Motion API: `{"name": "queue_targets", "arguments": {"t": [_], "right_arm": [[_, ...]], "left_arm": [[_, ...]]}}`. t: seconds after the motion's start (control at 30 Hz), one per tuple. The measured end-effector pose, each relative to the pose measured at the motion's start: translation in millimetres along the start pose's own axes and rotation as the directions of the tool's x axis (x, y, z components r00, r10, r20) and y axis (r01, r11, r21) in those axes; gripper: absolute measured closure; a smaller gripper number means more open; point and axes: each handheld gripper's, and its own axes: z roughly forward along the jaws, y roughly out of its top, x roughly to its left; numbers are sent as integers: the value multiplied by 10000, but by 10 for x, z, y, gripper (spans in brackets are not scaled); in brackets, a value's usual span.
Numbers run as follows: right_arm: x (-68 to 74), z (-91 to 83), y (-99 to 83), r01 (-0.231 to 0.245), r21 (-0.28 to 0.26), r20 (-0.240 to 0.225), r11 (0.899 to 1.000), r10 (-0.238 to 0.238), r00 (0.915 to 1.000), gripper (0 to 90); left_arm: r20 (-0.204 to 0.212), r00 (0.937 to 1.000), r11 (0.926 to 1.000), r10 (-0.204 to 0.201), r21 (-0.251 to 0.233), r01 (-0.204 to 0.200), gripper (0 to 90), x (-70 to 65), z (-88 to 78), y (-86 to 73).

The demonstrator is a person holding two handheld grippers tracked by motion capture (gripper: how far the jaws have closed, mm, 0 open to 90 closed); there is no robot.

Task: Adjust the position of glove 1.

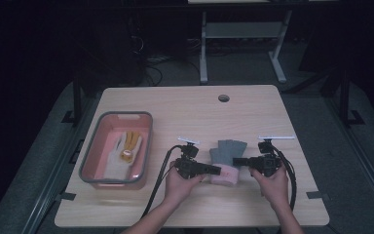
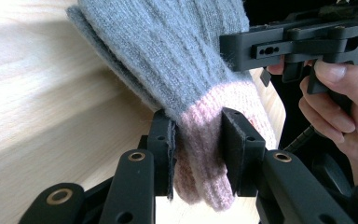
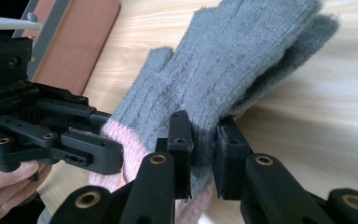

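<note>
Jaws clamped (both pairs) on glove (image 2: 186,65)

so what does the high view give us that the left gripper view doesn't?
High view only: the grey-rimmed pink plastic tub at table left with a white-and-yellow glove inside, and the round cable hole in the wooden tabletop.

Left gripper view only: the left gripper pads clamped on the pink cuff, close up.

Both: the grey knit glove with pink cuff, and the right gripper gripping its other side.
</note>
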Motion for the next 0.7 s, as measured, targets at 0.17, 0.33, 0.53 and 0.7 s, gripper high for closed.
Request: {"name": "queue_targets", "arguments": {"t": [0.17,0.33,0.53,0.7], "right_arm": [[82,28,59,70,110,-88,9999,-69,9999,788],[161,55,109,243,168,-104,9996,-242,9997,788],[227,88,148,364,260,-182,9990,-359,9992,788],[284,113,185,461,270,-302,9986,-453,9985,788]], "left_arm": [[-77,10000,10000,31,-89,-32,668,-3,-93,14],[-144,9998,9997,115,-204,-118,668,3,-182,23],[-191,9997,9995,149,-265,-154,668,8,-270,27],[-168,9997,9994,147,-311,-152,669,21,-352,34]]}}
